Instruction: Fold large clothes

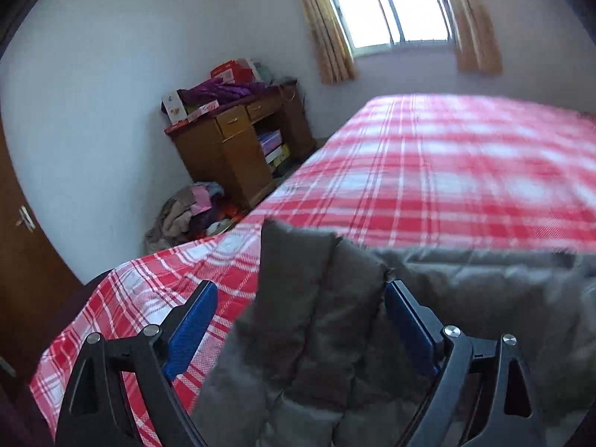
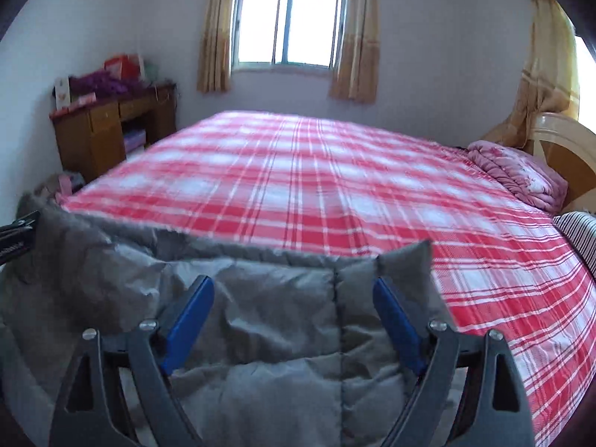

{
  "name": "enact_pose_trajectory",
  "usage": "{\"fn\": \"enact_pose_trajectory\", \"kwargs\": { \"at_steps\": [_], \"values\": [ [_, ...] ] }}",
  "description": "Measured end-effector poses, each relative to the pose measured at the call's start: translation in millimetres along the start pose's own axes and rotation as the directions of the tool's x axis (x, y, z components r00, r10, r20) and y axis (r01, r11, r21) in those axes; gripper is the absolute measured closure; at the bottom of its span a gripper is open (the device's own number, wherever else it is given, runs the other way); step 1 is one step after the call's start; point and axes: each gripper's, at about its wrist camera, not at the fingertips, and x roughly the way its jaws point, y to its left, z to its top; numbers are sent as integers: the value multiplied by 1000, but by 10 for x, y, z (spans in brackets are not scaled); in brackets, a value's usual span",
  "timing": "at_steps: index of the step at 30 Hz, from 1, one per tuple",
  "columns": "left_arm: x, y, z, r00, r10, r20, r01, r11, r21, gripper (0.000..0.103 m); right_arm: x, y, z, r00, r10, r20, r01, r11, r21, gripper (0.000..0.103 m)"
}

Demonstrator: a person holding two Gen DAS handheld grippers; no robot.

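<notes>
A grey quilted jacket (image 1: 316, 316) lies along the near edge of a bed with a red and white plaid sheet (image 1: 447, 171). My left gripper (image 1: 300, 300) is open over the jacket's left end, where a corner of fabric sticks up between the blue pads (image 1: 193, 320) without being pinched. In the right wrist view the jacket (image 2: 260, 305) spreads below my right gripper (image 2: 294, 288), which is open with its jaws wide apart above the jacket's right end. Nothing is clamped in either gripper. Part of the left gripper's black body (image 2: 16, 234) shows at the left edge.
A wooden desk (image 1: 238, 149) piled with boxes and purple cloth stands by the far wall, with a heap of clothes (image 1: 190, 216) on the floor beside it. A pink quilt (image 2: 517, 175) and a striped pillow (image 2: 577, 234) lie at the bed's right end. A curtained window (image 2: 290, 22) faces me.
</notes>
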Motion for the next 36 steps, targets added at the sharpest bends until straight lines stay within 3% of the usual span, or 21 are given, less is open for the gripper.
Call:
{"fn": "enact_pose_trajectory", "kwargs": {
  "at_steps": [5, 19, 36],
  "values": [
    [375, -121, -97, 996, -5, -90, 2, 1000, -25, 11, 231, -83, -196, 999, 16, -32, -15, 999, 31, 14],
    [684, -218, -183, 984, -36, -174, 31, 999, -36, 2, 527, -205, -300, 992, 65, -106, -52, 991, 121, 13],
    [757, -317, -211, 979, 4, -202, -2, 1000, 13, 1, 764, -141, -337, 973, 25, -229, -4, 996, 91, 9]
  ]
}}
